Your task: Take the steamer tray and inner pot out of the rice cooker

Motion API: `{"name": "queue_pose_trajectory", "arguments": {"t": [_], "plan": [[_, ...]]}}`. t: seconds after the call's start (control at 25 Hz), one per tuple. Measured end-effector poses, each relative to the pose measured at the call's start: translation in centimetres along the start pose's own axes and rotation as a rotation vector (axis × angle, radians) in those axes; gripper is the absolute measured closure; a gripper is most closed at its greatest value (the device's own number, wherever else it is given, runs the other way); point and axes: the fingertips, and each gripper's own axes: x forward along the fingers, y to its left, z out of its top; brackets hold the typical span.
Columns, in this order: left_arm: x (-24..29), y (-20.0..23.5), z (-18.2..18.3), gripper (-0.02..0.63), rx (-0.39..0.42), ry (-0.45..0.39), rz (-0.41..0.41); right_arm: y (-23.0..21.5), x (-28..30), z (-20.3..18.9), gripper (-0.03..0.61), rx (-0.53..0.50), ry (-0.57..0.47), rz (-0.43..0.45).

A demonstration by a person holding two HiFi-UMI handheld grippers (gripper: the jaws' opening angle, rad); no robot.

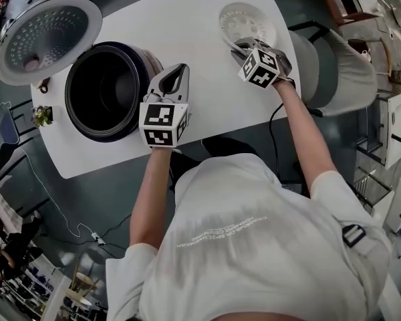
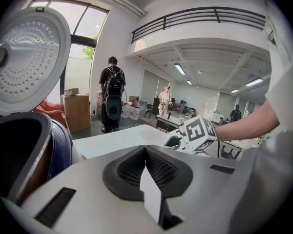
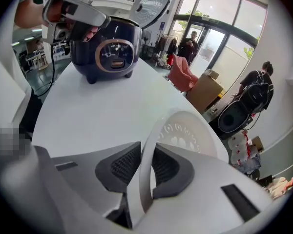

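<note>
The dark blue rice cooker (image 1: 142,60) stands open at the table's left, its round perforated lid (image 1: 47,39) tipped back. The dark inner pot (image 1: 103,92) sits inside it. My left gripper (image 1: 180,69) hangs just right of the cooker's rim, shut with nothing between its pads. In the left gripper view the cooker (image 2: 24,150) is at the left, and the closed jaws (image 2: 146,150) point over the table. The white perforated steamer tray (image 1: 244,20) lies low over the table's far right. My right gripper (image 3: 146,155) is shut on the rim of the steamer tray (image 3: 185,135).
The white table (image 1: 187,19) ends close behind the tray and at the right. A grey chair (image 1: 334,72) stands to the right. A small plant (image 1: 42,116) sits at the left edge. A cable trails off the table's front. People stand in the background.
</note>
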Motion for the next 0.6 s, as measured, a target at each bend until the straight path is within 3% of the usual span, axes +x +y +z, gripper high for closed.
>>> {"name": "queue_pose_trajectory", "arguments": {"t": [0.36,0.6], "plan": [[-0.2,-0.3,-1.4,0.598,-0.016,0.023,0.005,0.2,3.2,-0.8,0.495,-0.181,0.083,-0.02],[-0.7,-0.4,-2.1,0.598,-0.024,0.031,0.002,-0.2,4.7,-1.2,0.449,-0.198,0.124,0.004]]}}
